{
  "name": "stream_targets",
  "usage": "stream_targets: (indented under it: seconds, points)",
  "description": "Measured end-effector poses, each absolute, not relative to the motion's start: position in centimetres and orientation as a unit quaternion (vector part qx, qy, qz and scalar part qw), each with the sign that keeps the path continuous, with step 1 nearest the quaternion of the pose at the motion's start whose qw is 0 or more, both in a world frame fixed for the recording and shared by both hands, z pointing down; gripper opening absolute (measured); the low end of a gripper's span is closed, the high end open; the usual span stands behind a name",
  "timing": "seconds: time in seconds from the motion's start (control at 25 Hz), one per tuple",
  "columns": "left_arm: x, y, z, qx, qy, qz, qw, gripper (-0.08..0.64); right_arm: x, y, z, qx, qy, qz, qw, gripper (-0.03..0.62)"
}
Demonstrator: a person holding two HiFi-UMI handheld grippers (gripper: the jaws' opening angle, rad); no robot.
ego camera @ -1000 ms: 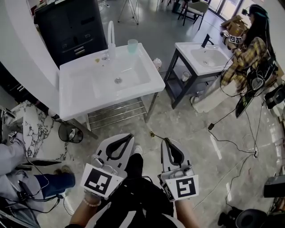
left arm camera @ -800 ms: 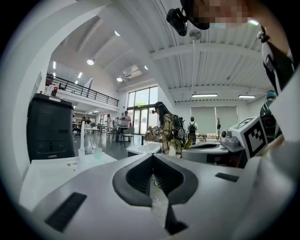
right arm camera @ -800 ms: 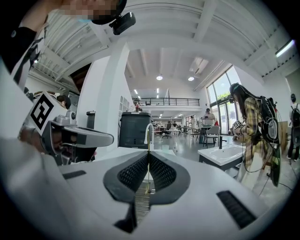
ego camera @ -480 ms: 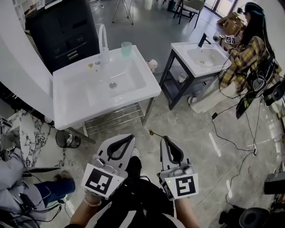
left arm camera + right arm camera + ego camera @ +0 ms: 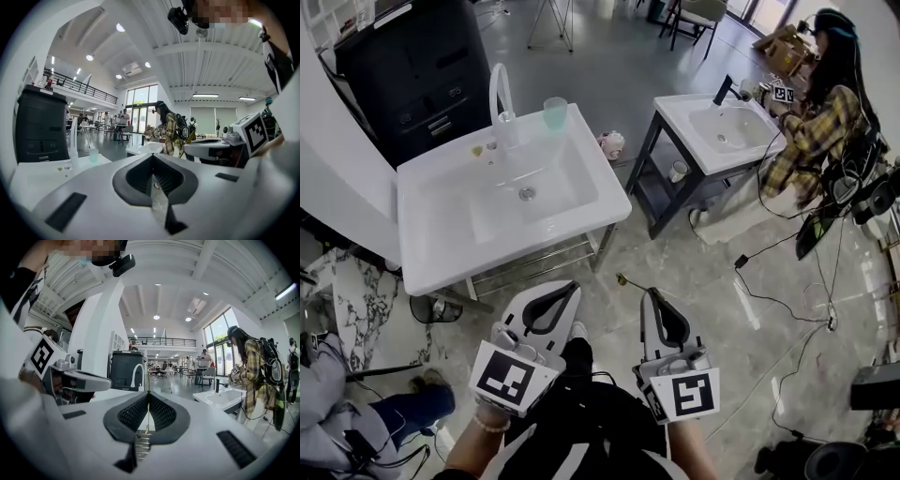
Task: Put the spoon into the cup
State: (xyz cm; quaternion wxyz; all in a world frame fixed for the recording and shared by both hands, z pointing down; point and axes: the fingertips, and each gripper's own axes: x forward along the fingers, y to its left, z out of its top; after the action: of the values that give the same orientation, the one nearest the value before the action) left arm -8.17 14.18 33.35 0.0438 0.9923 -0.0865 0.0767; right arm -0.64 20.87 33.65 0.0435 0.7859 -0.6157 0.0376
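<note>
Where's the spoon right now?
Head view, centre: the spoon juts forward from the tips of the right gripper, pinched in its shut jaws above the floor, a little short of the white sink and its near-right corner.

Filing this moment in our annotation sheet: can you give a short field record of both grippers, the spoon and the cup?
left gripper: jaws together, nothing between them
right gripper: shut on the spoon
spoon: gold-coloured, its end pokes past the jaw tips, above the floor
cup: pale green, upright on the back rim of the white sink, beside the tap
task: spoon not yet in the cup; cup stands apart, ahead of both grippers
</note>
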Motion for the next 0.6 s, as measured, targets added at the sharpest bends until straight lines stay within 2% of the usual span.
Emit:
stream_targets:
  seconds: [0.6]
  points:
    - [-0.4,7.8,32.8,0.993,-0.079,0.075,0.038,-0.001,6.4,14.3,33.0,0.783,-0.619,0.042,0.038,0.008]
